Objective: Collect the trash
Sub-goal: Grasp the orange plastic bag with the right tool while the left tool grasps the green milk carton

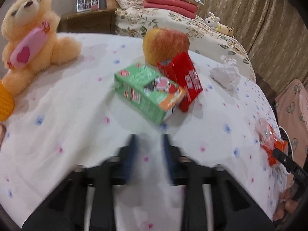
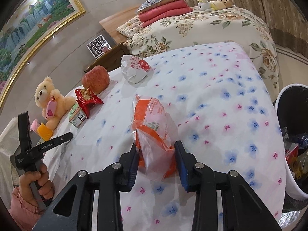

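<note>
Right wrist: right tongs (image 2: 156, 160) pinch orange wrapper (image 2: 152, 123); left tongs (image 1: 149, 152) part-open, empty

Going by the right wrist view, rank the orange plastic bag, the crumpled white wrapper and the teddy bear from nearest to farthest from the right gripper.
1. Orange plastic bag: between the fingers of the right gripper.
2. Crumpled white wrapper: straight ahead, far side of the table.
3. Teddy bear: far left, beyond the red packet.
The last two are close to call.

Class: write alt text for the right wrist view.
The right claw closes around an orange plastic bag on a flowered cloth. Behind lie a white wrapper, apple, red packet and teddy bear; a bin stands right.
</note>
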Motion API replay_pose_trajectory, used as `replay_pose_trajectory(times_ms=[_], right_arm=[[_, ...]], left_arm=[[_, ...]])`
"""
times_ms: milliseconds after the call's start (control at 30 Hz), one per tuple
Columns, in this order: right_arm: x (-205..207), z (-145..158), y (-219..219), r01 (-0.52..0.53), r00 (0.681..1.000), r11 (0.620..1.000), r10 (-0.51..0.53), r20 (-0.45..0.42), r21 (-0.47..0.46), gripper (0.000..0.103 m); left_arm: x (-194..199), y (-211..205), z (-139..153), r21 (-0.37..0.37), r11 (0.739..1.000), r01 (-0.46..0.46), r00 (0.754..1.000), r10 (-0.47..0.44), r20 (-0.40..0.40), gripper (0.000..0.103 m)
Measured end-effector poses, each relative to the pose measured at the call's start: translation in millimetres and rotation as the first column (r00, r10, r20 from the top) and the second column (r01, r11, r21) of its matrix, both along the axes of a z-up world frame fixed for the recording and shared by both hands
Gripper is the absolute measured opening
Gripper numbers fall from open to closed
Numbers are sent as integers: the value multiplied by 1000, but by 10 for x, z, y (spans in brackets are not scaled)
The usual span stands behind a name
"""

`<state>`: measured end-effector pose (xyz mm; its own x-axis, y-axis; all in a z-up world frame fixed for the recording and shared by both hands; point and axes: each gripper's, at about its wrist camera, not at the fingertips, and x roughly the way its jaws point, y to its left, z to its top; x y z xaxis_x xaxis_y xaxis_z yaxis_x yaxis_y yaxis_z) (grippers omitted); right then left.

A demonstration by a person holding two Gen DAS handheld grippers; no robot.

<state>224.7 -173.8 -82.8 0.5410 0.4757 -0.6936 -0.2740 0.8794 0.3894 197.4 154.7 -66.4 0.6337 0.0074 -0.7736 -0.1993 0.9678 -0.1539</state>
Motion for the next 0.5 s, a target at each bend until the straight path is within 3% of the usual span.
replay_pose_trajectory(times_ms=[33,67,200,500], right_arm=[[1,-3,-5,-1,1000,1000,1,-2,4,37],[3,-9,-10,-2,1000,1000,2,-4,9,38],[10,-30,-22,-11,1000,1000,11,-11,24,40],[17,-49,-46,-7,1000,999,8,-13,46,40]], left_arm=[[31,-1,28,13,1000,-10,1000,10,8,71],[72,-1,57,26,1000,-15,1000,14,12,85],[260,35,117,48,999,25,1000,-25,12,87],[605,476,175,54,999,4,999,-6,49,88]])
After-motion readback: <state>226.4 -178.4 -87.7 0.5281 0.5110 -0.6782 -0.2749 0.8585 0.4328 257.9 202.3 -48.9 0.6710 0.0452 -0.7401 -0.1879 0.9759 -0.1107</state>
